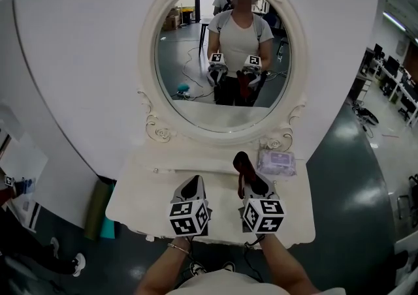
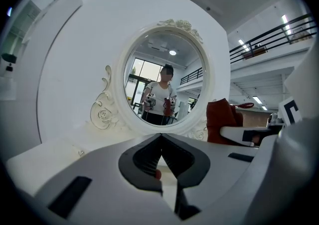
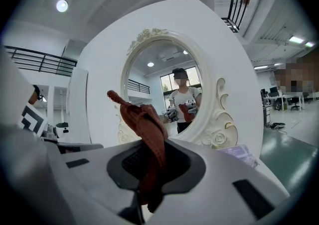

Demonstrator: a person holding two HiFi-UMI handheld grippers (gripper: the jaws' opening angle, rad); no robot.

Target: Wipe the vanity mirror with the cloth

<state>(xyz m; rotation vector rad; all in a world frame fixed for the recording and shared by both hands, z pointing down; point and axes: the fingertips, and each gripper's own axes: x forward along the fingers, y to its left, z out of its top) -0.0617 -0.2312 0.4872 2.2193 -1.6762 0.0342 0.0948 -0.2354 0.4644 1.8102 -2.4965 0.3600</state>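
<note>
While clamped tight in the right claw, pokes up from the jaws as a rust-red bunch, long axis roughly upright: the cloth. Hovers low over the near counter, well short of the mirror, touching neither. Lies far and above from that claw: oval glass, taller than wide, upright in an ornate white frame at the counter's far edge. Probably calls for a lift up and away toward the glass before any wiping. Shows the left claw pressed together on nothing, just left of the right one and about level with it, no closer to the glass. Bears print on a pale purple packet at the far right of the counter, too small to read. Carries only black-and-white square markers on the claw cubes, no words.
</note>
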